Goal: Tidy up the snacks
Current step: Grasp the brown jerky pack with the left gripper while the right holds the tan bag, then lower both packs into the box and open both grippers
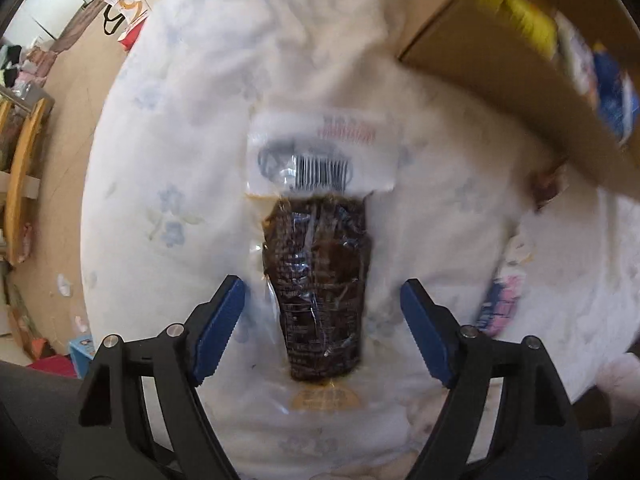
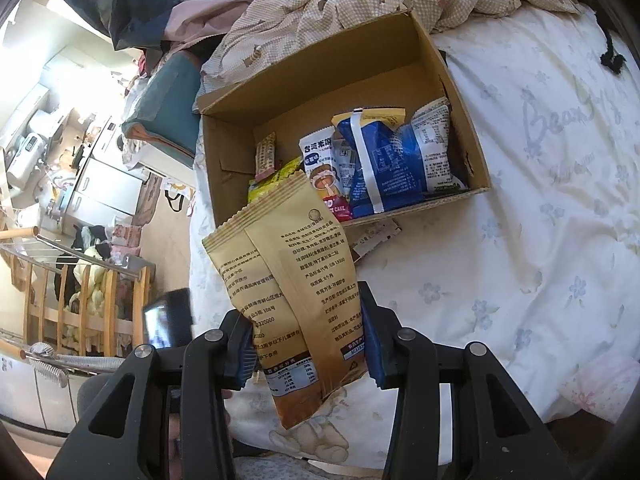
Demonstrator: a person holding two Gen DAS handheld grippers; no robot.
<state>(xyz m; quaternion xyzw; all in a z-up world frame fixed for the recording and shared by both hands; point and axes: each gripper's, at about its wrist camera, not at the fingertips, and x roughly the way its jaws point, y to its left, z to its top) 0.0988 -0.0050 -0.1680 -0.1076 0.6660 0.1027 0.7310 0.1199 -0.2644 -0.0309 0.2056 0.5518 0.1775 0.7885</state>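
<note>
The left hand-held gripper [image 1: 322, 304] hangs wide open over a dark snack packet [image 1: 318, 280] lying at centre frame on the bed [image 1: 192, 128]. The right hand-held gripper [image 2: 308, 344] clamps a tan snack bag [image 2: 288, 280], below a cardboard box [image 2: 460, 92] holding snacks.

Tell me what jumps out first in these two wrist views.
In the right wrist view, the tan snack pouch clamped in the right gripper stands out, held up in front of the cardboard box that already holds several snack packs. In the left wrist view, a clear pack of dark brown snack lies on the white floral bedsheet, with the left gripper directly above it, its blue fingers spread wide on either side and not touching it.
</note>
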